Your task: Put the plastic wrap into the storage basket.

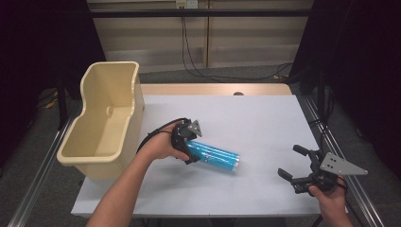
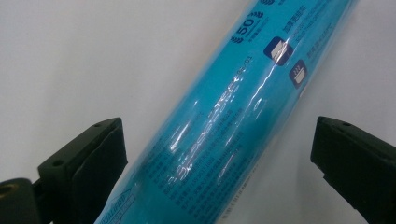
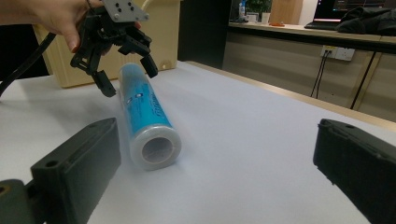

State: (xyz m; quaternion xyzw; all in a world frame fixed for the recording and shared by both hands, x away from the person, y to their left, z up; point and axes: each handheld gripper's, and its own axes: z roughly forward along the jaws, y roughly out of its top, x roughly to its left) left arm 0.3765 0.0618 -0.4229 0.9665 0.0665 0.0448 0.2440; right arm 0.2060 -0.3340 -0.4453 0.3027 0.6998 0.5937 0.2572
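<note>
1. Black, matte, blocky jaws of the right gripper (image 1: 289, 163) stand widest and closest in the right gripper view, spread far apart with nothing between them but bare tabletop.
2. Its grey three-cornered plate is flat metal with small holes; the person's right hand (image 1: 328, 196) grips the body from below at the table's near right corner, jaws pointing left toward the roll.
3. Lying on its side near the table's middle is a blue roll (image 1: 213, 157), a smooth cylinder wrapped in glossy clear film that catches highlights, printed with white text and small icons; its open end shows a hollow pale core (image 3: 155, 148).
4. Over the roll's left end sits the left gripper (image 1: 189, 144), tilted down at it. In the left gripper view its jaws are parted wide on either side of the roll (image 2: 224, 121), with visible gaps; the padded faces do not press it.
5. Behind it, the left hand (image 1: 163, 144) wraps the gripper body, forearm reaching in diagonally from the bottom, a black cable looping behind.
6. White, matte sheet covers the table (image 1: 265, 118), a wooden edge showing at the far side.
7. At the left edge stands a cream plastic bin (image 1: 101, 120), smooth, with rounded corners and a rolled rim.
</note>
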